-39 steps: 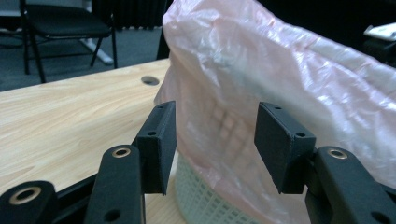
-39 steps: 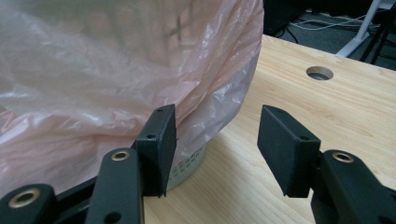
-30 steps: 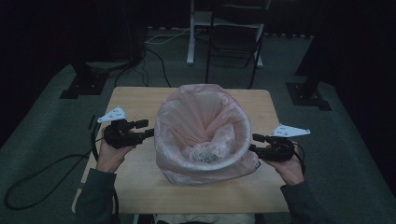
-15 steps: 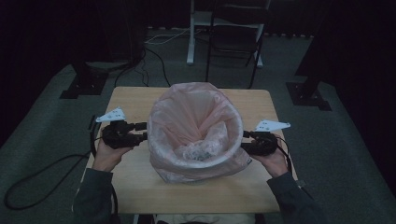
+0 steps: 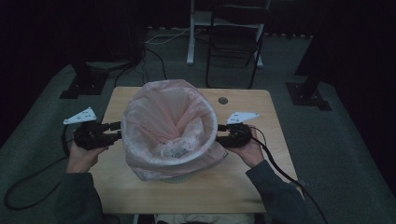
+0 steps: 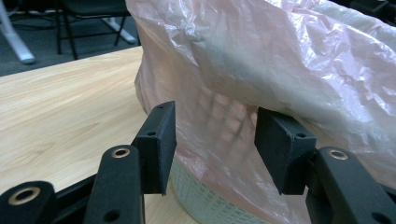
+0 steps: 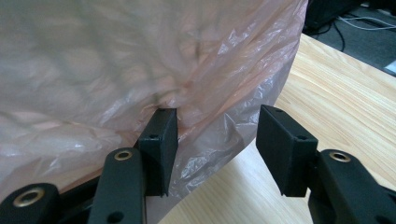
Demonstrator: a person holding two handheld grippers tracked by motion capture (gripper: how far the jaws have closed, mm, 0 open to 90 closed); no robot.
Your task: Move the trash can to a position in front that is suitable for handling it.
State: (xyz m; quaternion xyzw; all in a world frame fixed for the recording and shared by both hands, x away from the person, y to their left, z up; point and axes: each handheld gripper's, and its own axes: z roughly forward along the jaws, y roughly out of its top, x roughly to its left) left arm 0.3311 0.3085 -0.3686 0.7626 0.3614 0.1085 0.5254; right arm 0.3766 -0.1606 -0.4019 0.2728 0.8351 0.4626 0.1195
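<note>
High view: both forearms reach in level from the near edge, the left gripper [image 5: 116,131] and right gripper [image 5: 223,135] pointing inward at opposite flanks of the pink bag [image 5: 168,128] lining a white basket [image 6: 205,198] at the middle of the tabletop [image 5: 261,107]. The left fingers [image 6: 159,140], just closing somewhat, stand apart with bag film between them unpinched; the right fingers [image 7: 161,140] also gape, one brushing the plastic. The bag's contents are too dim to identify, and it hides most of the basket.

I can read no text, label, brand, number or sign anywhere, neither on the pink bag [image 5: 168,126], the white basket [image 6: 205,198] under it, nor the wooden table [image 5: 261,177].
</note>
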